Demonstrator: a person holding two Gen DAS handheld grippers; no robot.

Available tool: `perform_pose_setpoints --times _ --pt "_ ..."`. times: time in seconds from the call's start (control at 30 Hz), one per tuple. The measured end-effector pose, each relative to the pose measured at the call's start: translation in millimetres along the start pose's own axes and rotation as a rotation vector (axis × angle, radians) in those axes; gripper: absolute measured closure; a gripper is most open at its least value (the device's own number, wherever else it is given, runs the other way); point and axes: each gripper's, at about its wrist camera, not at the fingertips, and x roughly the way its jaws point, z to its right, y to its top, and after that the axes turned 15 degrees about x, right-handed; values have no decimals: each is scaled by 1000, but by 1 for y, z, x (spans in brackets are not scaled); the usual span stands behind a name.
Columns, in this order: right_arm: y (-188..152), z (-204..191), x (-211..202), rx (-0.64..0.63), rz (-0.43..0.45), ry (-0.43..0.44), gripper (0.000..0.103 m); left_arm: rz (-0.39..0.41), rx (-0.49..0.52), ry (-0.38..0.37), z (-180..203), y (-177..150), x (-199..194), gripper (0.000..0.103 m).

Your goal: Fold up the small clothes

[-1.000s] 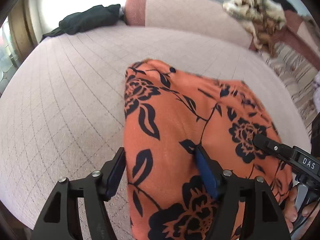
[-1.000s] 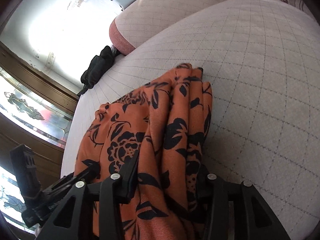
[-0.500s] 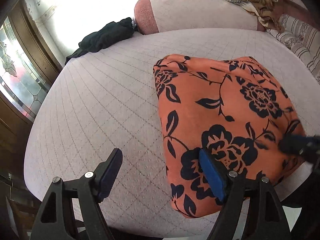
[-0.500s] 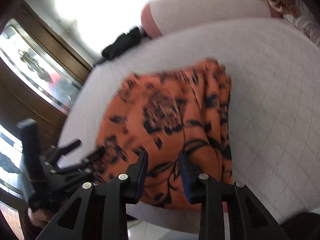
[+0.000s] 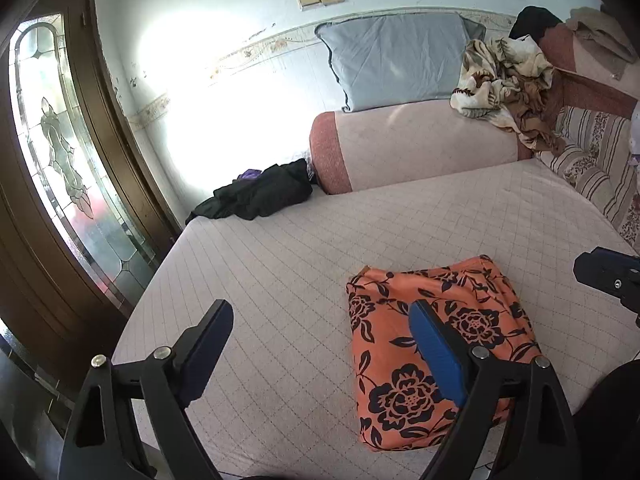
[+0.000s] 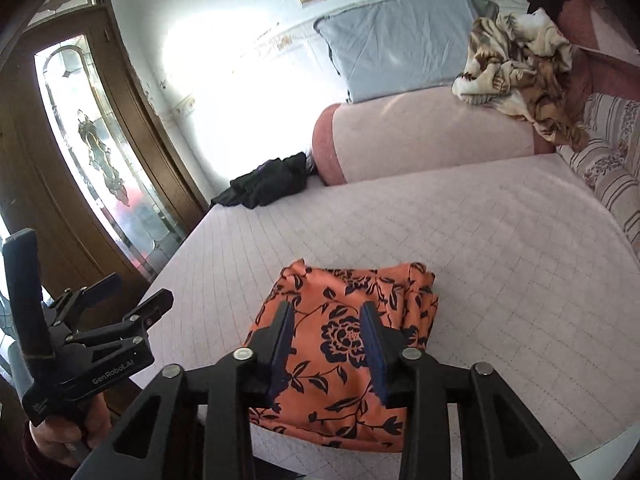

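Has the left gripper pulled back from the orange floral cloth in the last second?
Yes. The left gripper has risen away; the orange floral cloth lies lower, smaller against the bed edge.

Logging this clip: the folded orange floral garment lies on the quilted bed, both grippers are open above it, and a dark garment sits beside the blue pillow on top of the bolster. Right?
Not quite. In the left wrist view the dark garment lies on the bed at the bolster's left end, not on top by the blue pillow. The rest stands.

garment: orange cloth [image 5: 436, 344] w/ black floral print
state: folded, compact rectangle
pose: flat
loc: near front edge of bed
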Motion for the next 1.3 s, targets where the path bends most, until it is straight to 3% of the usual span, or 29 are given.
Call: perform_pose_setpoints --times 0.07,0.3,0.8,1.3 --pt "8 -1 -10 26 45 9 29 10 -5 5 0 4 -8 10" --pt "14 -1 -23 17 73 -50 29 26 -30 46 0 10 -29 3" --pt "-1 -4 -20 -30 53 -134 29 15 -107 32 -11 8 -34 3" --pt "6 -13 -37 -31 108 -190 29 63 -159 48 -29 7 -55 3"
